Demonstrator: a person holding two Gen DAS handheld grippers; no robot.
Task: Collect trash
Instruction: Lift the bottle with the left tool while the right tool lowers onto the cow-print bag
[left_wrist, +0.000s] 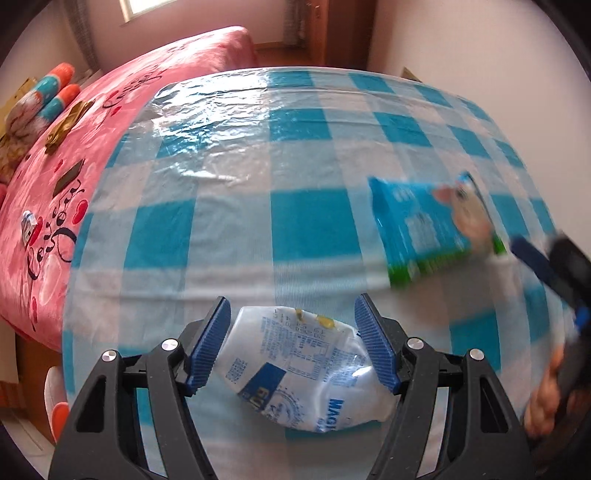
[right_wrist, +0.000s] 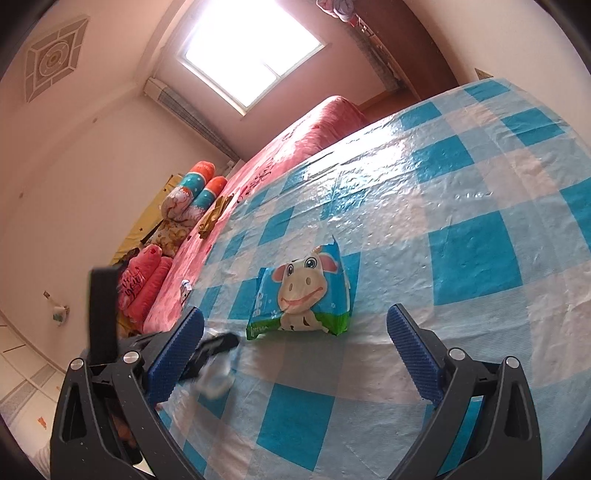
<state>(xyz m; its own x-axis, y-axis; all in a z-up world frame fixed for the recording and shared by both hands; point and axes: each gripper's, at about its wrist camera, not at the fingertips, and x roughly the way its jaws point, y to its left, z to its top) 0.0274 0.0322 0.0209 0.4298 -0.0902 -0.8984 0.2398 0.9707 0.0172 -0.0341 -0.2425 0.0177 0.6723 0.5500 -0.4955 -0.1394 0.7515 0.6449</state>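
Observation:
A crumpled white plastic wrapper (left_wrist: 303, 373) with blue print sits between the blue pads of my left gripper (left_wrist: 292, 301). Both pads press on its sides, and it stays sharp while the checked tablecloth (left_wrist: 310, 229) under it blurs. A blue and green packet with a cartoon cow (right_wrist: 301, 295) lies flat on the cloth, just beyond the fingertips of my right gripper (right_wrist: 295, 312), which is open with nothing between its fingers. The same packet (left_wrist: 424, 229) shows to the right in the left wrist view. In the right wrist view the wrapper (right_wrist: 216, 380) is a white blur at the lower left.
A bed under a pink blanket (left_wrist: 92, 122) runs along the table's left edge. On it lie a small silver-blue wrapper (left_wrist: 27, 225), a gold-brown wrapper (left_wrist: 66, 125) and rolled pillows (right_wrist: 199, 184). A hand (left_wrist: 543, 398) holds the right gripper at the right edge.

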